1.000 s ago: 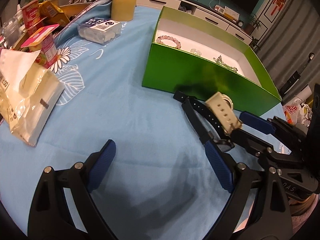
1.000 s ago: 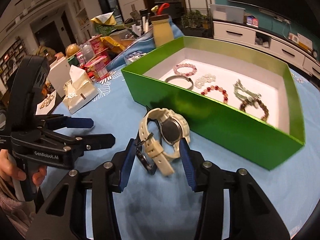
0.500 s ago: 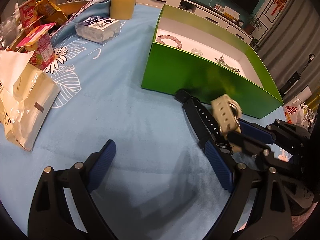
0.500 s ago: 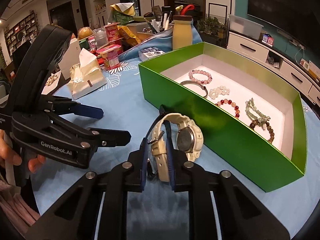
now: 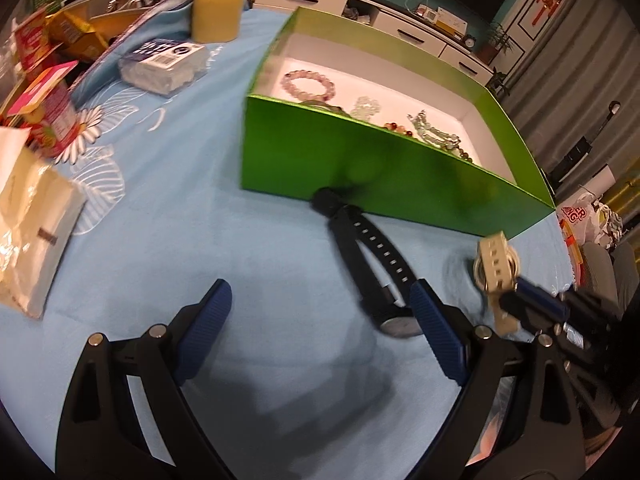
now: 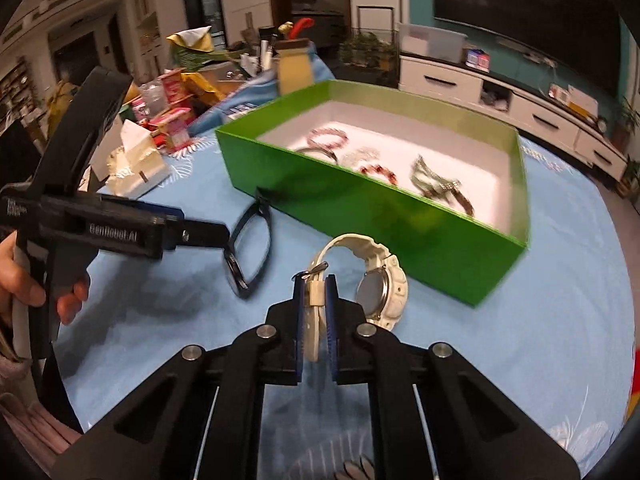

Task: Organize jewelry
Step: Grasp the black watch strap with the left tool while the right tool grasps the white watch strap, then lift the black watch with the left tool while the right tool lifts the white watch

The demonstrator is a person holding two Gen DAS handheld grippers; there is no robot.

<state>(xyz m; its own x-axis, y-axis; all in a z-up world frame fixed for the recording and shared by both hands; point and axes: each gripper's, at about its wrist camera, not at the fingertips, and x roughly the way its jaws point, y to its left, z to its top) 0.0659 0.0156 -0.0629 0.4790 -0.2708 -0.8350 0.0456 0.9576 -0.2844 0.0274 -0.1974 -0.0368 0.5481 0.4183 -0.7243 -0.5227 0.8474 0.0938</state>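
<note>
A white watch (image 6: 380, 289) hangs by its strap between the pads of my right gripper (image 6: 316, 294), whose jaws are closing tight on that strap. From the left wrist view the white strap (image 5: 496, 264) and the right gripper (image 5: 532, 305) sit at the right edge. A black watch (image 5: 372, 256) lies on the blue cloth, its case close by my right fingertip; my left gripper (image 5: 320, 294) stands open over the cloth, holding nothing. The black watch (image 6: 248, 252) lies below the left gripper (image 6: 200, 226). Behind stands a green box (image 5: 360, 160) (image 6: 360, 208) with several bracelets (image 5: 308, 82) inside.
At the left lie a tissue pack (image 5: 28, 216), a red snack carton (image 5: 52, 112), a clear plastic box (image 5: 164, 60) and a yellow jar (image 5: 218, 0). A person's hand (image 6: 24, 276) holds the left gripper. White drawers (image 6: 500, 96) line the far wall.
My right gripper shut on the white watch's strap and carried it right, away from the black watch. The left gripper stayed open and hardly moved.
</note>
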